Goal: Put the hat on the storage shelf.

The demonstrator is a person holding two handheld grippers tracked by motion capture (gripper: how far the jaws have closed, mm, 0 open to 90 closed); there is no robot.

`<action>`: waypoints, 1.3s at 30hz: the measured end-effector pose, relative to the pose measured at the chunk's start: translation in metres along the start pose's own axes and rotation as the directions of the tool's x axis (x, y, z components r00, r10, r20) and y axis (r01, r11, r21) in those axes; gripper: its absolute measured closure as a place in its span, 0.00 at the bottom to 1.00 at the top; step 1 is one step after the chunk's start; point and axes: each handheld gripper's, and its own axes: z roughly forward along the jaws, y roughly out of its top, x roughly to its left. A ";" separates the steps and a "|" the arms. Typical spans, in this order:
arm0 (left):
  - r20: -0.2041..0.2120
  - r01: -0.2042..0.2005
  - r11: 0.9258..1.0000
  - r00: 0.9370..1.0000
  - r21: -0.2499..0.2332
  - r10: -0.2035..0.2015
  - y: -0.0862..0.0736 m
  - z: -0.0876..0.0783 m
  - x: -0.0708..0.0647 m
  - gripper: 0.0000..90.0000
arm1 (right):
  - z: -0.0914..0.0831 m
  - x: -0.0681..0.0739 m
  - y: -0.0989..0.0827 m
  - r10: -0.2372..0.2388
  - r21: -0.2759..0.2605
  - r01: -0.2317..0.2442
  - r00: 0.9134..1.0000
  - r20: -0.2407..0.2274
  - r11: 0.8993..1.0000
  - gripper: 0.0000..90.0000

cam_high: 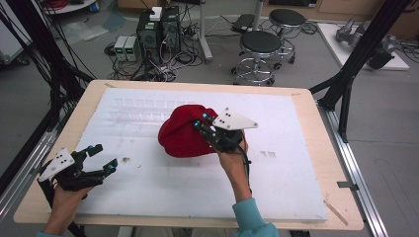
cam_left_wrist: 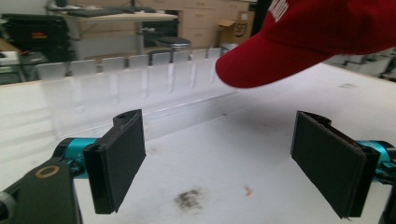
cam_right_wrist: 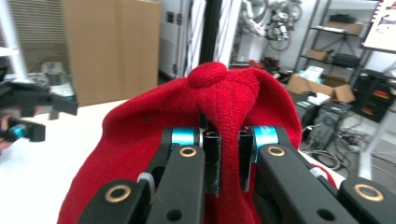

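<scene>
My right gripper (cam_high: 200, 121) is pinching the red cap (cam_high: 183, 133) by a fold of cloth at its top, jaws pressed tight on it. The cap is near the middle of the white table (cam_high: 296, 128). My left gripper (cam_high: 102, 157) is spread wide with nothing in it, near the table's left front corner.

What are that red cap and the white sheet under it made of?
The red cap looks like soft woven cloth: visible weave, stitched seams, and it folds where the right gripper pinches it. The white sheet looks like matte foam board, smudged in places, though I can't be sure.
</scene>
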 end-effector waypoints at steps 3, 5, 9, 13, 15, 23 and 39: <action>0.063 -0.015 1.000 0.998 0.012 0.014 0.010 0.003 -0.005 0.20 | -0.007 -0.002 0.001 0.000 -0.003 0.000 0.999 -0.048 1.000 0.96; 0.089 -0.027 0.999 0.996 0.020 0.025 0.016 0.005 -0.007 0.20 | -0.011 -0.003 0.002 -0.004 -0.003 0.004 0.997 -0.082 1.000 0.96; 0.148 -0.057 0.998 0.988 0.040 0.051 0.030 0.011 -0.013 0.20 | -0.018 -0.004 0.002 0.000 -0.011 -0.002 0.984 -0.180 1.000 0.96; 0.207 -0.074 0.996 0.976 0.048 0.062 0.044 0.015 -0.018 0.20 | -0.023 -0.005 0.003 -0.005 -0.025 -0.002 0.964 -0.266 1.000 0.96; 0.252 -0.085 0.995 0.965 0.051 0.069 0.053 0.019 -0.022 0.19 | -0.025 -0.005 0.004 -0.011 -0.023 0.005 0.955 -0.297 1.000 0.96; 0.354 -0.104 0.992 0.932 0.074 0.072 0.082 0.038 -0.037 0.19 | -0.023 -0.003 0.006 -0.032 -0.014 0.028 0.924 -0.382 0.999 0.96; 0.584 -0.132 0.988 0.810 0.085 0.058 0.109 0.089 -0.071 0.19 | -0.013 0.006 0.005 -0.057 0.012 0.072 0.877 -0.476 0.997 0.96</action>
